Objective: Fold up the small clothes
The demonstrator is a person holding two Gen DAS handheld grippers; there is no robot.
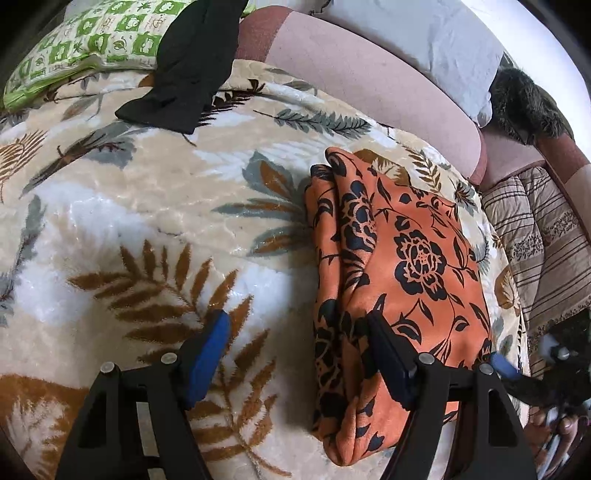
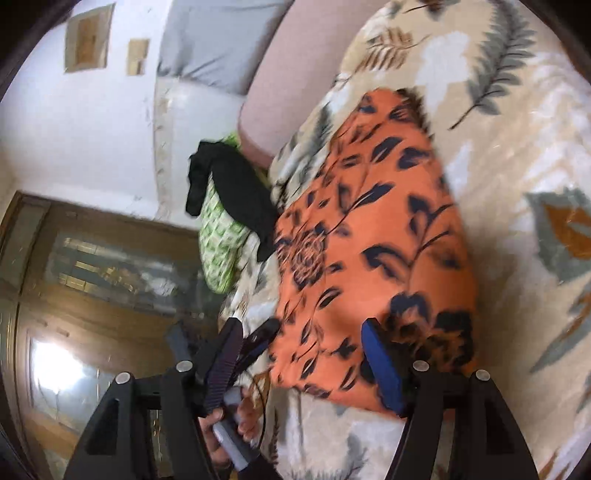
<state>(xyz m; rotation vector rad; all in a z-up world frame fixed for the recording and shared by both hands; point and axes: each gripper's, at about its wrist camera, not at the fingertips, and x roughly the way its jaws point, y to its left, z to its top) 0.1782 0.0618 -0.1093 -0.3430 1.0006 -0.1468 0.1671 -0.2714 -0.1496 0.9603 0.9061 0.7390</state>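
An orange garment with a black flower print [image 1: 399, 266] lies folded into a thick bundle on the leaf-patterned blanket [image 1: 140, 206]. My left gripper [image 1: 299, 332] is open just above the blanket; its right finger [image 1: 388, 354] rests over the bundle's near edge and its left finger [image 1: 210, 350] is over bare blanket. In the right wrist view the same garment [image 2: 376, 236] lies ahead. My right gripper [image 2: 299, 354] is open over the garment's near edge, holding nothing. The right gripper's tip also shows in the left wrist view [image 1: 554, 354] at the right edge.
A black garment [image 1: 188, 74] lies draped at the back over a green-and-white checked pillow [image 1: 88, 40]. A pink bolster [image 1: 369, 81] and a grey pillow [image 1: 424, 33] line the back. A striped quilt [image 1: 535, 236] lies at the right. A wooden cabinet [image 2: 92, 277] stands beyond the bed.
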